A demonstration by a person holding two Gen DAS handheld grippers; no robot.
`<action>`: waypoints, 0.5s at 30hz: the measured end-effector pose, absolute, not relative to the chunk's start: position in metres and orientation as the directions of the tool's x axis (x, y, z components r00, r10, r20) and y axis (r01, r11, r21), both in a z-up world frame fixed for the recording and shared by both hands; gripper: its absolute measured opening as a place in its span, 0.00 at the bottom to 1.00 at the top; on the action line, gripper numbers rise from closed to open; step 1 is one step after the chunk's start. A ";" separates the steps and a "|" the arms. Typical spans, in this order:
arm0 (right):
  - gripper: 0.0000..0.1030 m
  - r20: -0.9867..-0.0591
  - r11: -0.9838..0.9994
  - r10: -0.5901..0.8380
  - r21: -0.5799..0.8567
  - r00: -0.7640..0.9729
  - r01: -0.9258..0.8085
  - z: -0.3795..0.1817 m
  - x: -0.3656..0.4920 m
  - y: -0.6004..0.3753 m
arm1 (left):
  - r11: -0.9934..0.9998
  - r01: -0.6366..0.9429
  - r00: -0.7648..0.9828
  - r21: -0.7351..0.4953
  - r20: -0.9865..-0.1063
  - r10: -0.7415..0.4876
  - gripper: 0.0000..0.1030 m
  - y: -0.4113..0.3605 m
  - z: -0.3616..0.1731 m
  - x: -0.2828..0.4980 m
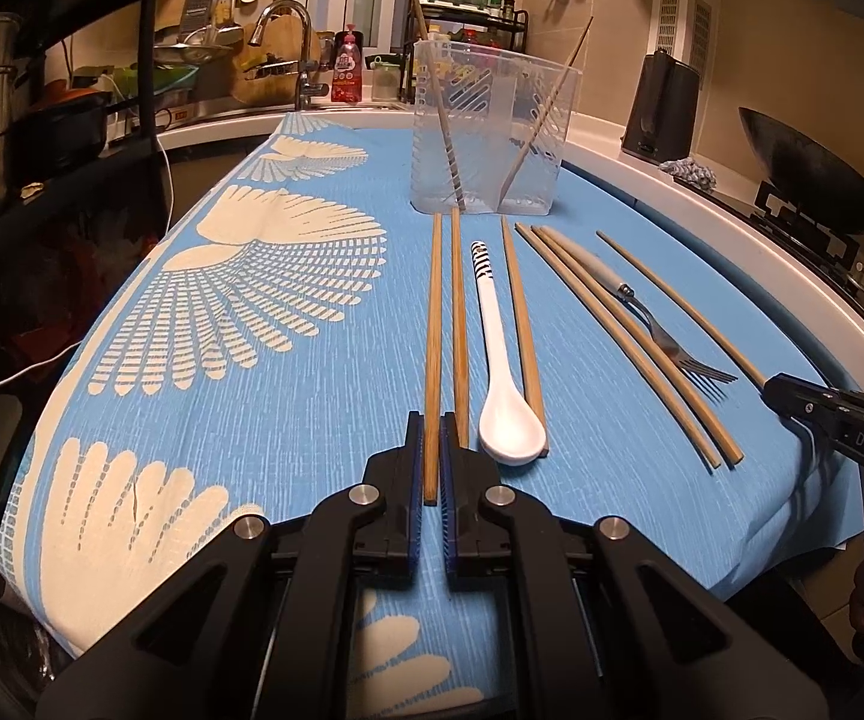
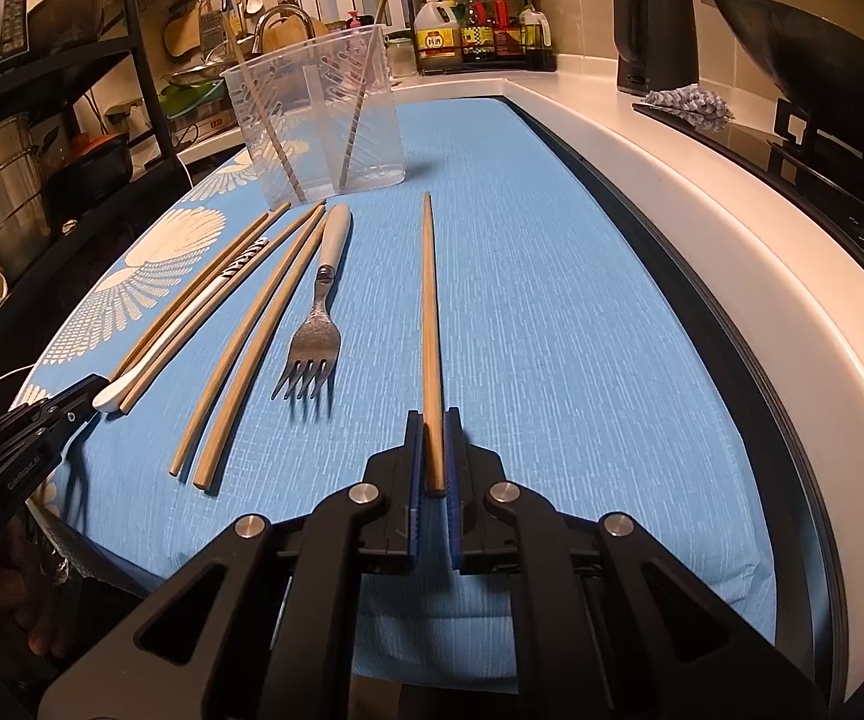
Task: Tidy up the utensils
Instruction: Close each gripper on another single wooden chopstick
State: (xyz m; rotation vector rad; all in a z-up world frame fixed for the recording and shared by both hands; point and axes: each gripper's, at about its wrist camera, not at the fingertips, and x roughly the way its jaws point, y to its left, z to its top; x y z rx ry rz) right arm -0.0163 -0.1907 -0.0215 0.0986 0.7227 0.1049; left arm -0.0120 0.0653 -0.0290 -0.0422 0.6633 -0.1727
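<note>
Both grippers are clamping wood: the left gripper [image 1: 432, 438] is pinching the near end of a dark chopstick [image 1: 433, 330] between nearly closed blue pads, and the right gripper [image 2: 432, 438] is squeezing the near end of a pale chopstick [image 2: 429, 312] just as narrowly. Each stick is lying flat on the cloth [image 1: 324, 408] and pointing away toward the bin [image 1: 489, 138].

Open blue cloth is stretching wide to the right of the pale chopstick, running to a dark strip and a rounded white counter edge [image 2: 732, 276]. On the left, the cloth's patterned border is falling off the table side. The near edge is sitting just under both grippers.

Between the two held sticks, the rest are lying in a row: a second dark chopstick [image 1: 459, 324] just beside the first, a spoon [image 1: 501, 372] touching another dark stick [image 1: 522, 330], then two pale sticks [image 1: 624, 342] with a fork [image 1: 654, 324] resting across them.

The bin is standing upright at the far end, clear ribbed plastic with a divider, with one stick leaning in each compartment.

The spoon is glossy white ceramic with a striped handle tip. The fork is worn metal with a cream handle. The cloth is woven, light blue with cream fan shapes [image 1: 288, 276]
</note>
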 end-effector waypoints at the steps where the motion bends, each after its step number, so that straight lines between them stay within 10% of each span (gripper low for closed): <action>1: 0.07 -0.654 0.990 0.131 0.127 0.745 -0.062 -0.022 -0.016 -0.191 | 0.985 0.144 0.774 -0.095 -0.610 -0.172 0.05 0.066 -0.029 -0.014; 15: 0.08 -0.656 0.991 0.126 0.120 0.744 -0.062 -0.022 -0.016 -0.190 | 0.987 0.133 0.784 -0.086 -0.600 -0.158 0.05 0.063 -0.030 -0.018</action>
